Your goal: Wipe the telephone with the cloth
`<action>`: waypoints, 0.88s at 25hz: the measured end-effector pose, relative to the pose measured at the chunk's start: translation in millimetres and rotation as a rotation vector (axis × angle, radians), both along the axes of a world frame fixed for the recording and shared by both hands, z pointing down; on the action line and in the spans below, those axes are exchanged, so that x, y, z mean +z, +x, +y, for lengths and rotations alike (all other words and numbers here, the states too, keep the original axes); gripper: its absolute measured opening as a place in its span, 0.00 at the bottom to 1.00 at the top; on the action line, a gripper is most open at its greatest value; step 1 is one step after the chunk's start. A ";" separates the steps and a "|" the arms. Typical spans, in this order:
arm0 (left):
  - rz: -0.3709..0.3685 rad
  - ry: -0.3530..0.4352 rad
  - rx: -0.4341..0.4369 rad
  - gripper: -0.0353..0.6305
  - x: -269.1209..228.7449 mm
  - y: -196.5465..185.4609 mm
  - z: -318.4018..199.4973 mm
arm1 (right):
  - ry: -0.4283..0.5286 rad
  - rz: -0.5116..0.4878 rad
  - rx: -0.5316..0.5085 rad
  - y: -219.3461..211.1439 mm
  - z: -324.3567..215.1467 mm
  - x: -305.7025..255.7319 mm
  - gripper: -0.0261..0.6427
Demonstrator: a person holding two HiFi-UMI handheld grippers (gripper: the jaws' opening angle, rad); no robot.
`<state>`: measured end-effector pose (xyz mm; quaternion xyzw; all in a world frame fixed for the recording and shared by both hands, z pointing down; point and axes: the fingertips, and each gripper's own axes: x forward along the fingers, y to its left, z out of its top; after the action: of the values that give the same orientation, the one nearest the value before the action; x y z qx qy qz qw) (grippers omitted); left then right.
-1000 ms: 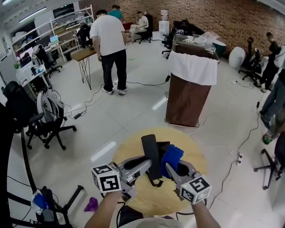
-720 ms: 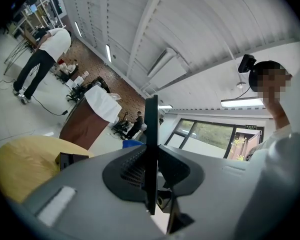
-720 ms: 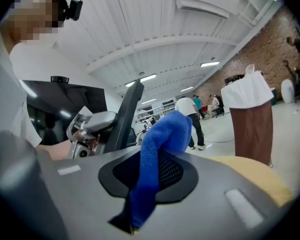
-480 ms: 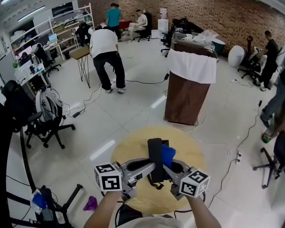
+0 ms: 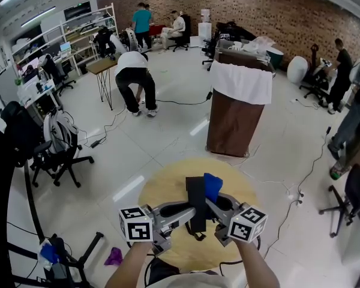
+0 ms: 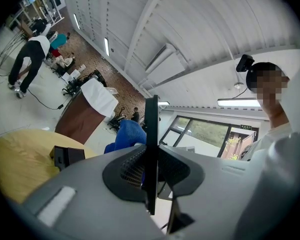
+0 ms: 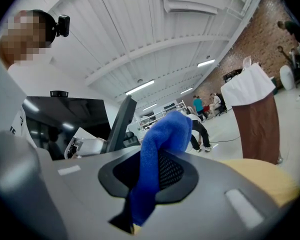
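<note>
Seemingly mid-wipe above the table's centre: my left gripper pinches the telephone, my right gripper clamps the cloth; next, probably stroke along it.

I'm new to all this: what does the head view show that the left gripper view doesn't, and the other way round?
Only the head view: the left marker cube, the right marker cube, the person's forearms and an office chair. Only the left gripper view: a window and the camera on the person's head. Both: the telephone handset clamped in the left gripper, the blue cloth, the round yellow table and the brown stand.
</note>
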<state>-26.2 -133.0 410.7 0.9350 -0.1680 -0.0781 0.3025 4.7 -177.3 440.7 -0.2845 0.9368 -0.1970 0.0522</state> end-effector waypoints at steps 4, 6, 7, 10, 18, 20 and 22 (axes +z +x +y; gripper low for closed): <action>0.015 -0.003 0.008 0.15 2.0 2.2 1.6 | 0.025 -0.001 0.000 2.4 -7.4 -11.1 0.13; 0.014 -0.006 0.012 0.15 3.0 4.2 3.0 | 0.032 0.004 0.002 3.4 -10.0 -15.5 0.13; 0.007 -0.007 0.014 0.15 3.3 4.8 4.0 | 0.035 0.007 0.003 3.2 -10.8 -18.1 0.13; -0.004 -0.011 0.018 0.15 5.6 4.1 7.4 | 0.052 0.009 0.001 -0.2 -12.9 -26.5 0.13; 0.011 -0.013 0.035 0.15 11.3 7.3 14.4 | 0.113 0.023 -0.002 -3.0 -27.6 -50.5 0.13; 0.008 -0.012 0.039 0.15 11.8 7.4 15.2 | 0.123 0.022 0.004 -2.4 -32.2 -56.6 0.13; 0.009 -0.014 0.042 0.15 14.0 7.5 15.4 | 0.131 0.017 0.012 -1.2 -35.4 -62.4 0.13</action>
<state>-18.8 -117.5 424.8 0.9358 -0.1476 -0.0747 0.3113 3.5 -212.7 378.3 -0.2875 0.9464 -0.1327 0.0641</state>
